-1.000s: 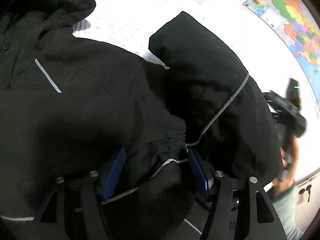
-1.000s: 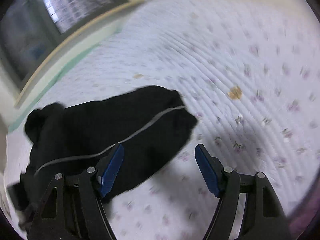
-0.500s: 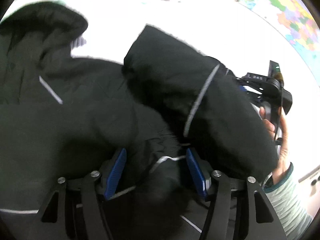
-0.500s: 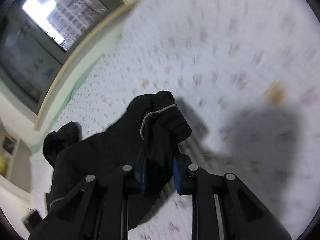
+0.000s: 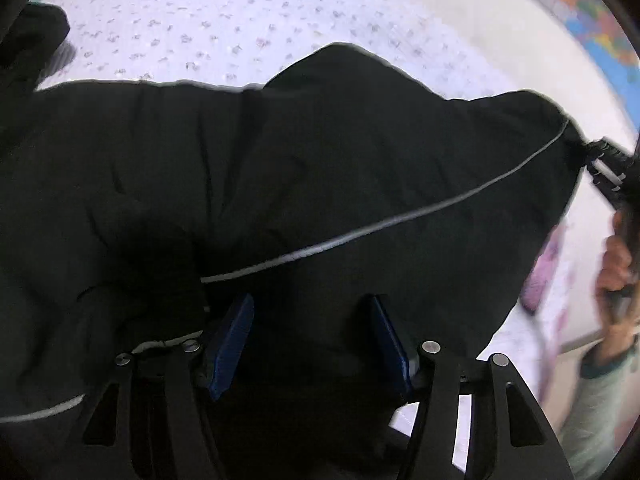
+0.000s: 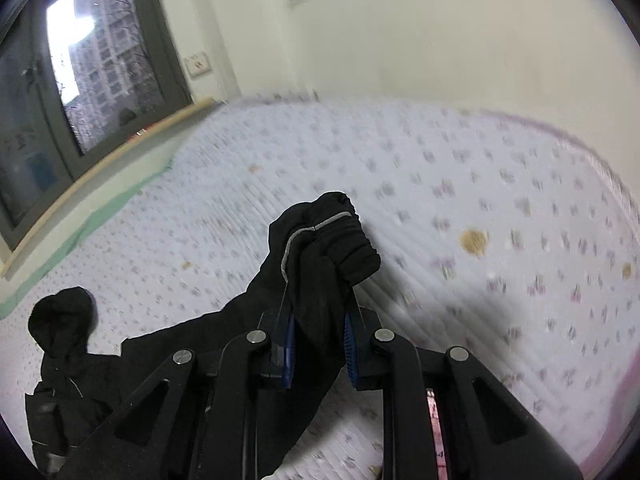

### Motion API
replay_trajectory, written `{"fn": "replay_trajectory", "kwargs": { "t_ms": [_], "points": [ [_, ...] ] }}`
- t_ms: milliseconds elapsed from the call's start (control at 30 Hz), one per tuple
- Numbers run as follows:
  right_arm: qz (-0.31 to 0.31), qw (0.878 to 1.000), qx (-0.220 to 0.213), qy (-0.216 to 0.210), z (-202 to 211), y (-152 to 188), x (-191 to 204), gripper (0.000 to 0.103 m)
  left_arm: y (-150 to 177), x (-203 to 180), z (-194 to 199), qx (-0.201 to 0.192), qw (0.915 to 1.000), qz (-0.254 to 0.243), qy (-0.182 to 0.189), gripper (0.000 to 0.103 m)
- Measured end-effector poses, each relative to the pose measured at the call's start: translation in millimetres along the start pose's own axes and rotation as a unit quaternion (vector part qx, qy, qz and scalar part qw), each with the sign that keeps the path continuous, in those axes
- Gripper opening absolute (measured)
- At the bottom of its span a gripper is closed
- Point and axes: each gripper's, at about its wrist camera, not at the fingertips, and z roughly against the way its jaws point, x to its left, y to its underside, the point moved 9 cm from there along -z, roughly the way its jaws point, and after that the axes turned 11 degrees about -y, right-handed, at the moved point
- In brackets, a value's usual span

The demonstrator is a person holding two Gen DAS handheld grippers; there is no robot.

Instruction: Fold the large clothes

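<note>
black jacket (image 5: 320,168), grey piping, sleeve (image 6: 320,264) raised

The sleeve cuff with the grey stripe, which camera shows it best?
The right wrist view. There the sleeve cuff sits in the middle, bunched up and pinched in the right tool, above the flowery bedspread. In the left wrist view the cuff is only a small dark tip at the far right edge, where the right tool holds it.
</note>
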Motion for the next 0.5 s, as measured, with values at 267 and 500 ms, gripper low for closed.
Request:
{"fn": "replay_trajectory", "kwargs": {
  "t_ms": [267, 500],
  "points": [
    [0.074, 0.992, 0.020, -0.103, 7, 27, 74, 0.023, -7, 18, 110, -0.080, 0.9967, 0.003, 0.015, 0.061],
    [0.175, 0.968, 0.031, -0.176, 39, 59, 223, 0.022, 15, 115, 234, -0.152, 0.9867, 0.043, -0.039, 0.061]
  ]
}}
